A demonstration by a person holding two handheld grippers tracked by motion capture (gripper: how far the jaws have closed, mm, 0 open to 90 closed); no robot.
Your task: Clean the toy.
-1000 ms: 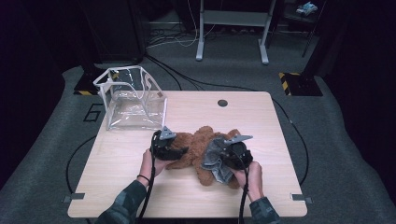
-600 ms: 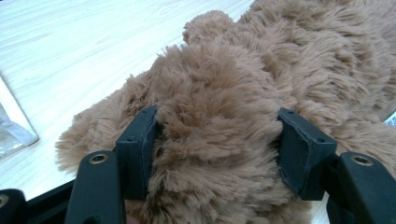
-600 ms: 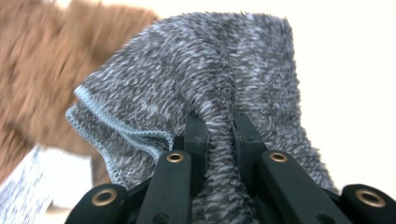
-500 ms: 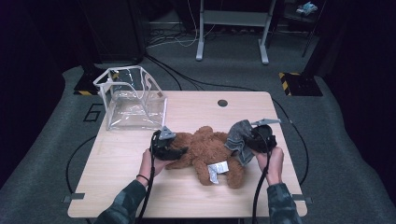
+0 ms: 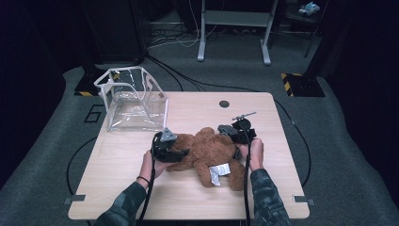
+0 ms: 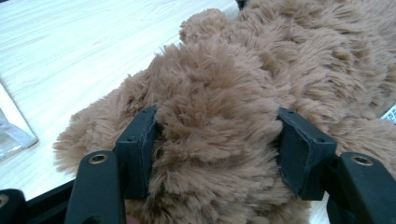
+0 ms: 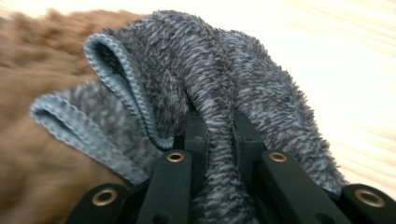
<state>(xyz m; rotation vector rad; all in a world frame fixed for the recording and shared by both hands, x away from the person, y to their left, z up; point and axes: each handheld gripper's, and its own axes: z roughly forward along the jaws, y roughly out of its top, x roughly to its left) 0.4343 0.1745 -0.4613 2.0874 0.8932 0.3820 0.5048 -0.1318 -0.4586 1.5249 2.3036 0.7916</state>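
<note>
A brown plush teddy bear [image 5: 207, 153] lies across the middle of the wooden table [image 5: 141, 188]. My left gripper [image 5: 181, 153] is at its left end, and the left gripper view has both pads pressed into a thick tuft of the bear's fur [image 6: 219, 93]. My right gripper [image 5: 235, 133] is at the bear's far right side, shut on a grey knitted cloth [image 5: 225, 130]. In the right gripper view the cloth [image 7: 201, 60] bunches up between the jaws of the gripper [image 7: 218, 126], with brown fur to its left. A white tag [image 5: 217, 173] lies on the bear.
A clear plastic box [image 5: 134, 96] stands open at the table's far left. A dark round grommet [image 5: 224, 103] sits near the far edge. Cables trail from both grippers toward the near edge. Metal stand legs [image 5: 233, 52] rise on the floor beyond the table.
My right gripper pulled the grey cloth off the bear's lower part, swung out to the right, then came back toward the bear's far side. The white tag is now uncovered. The left gripper held still.
</note>
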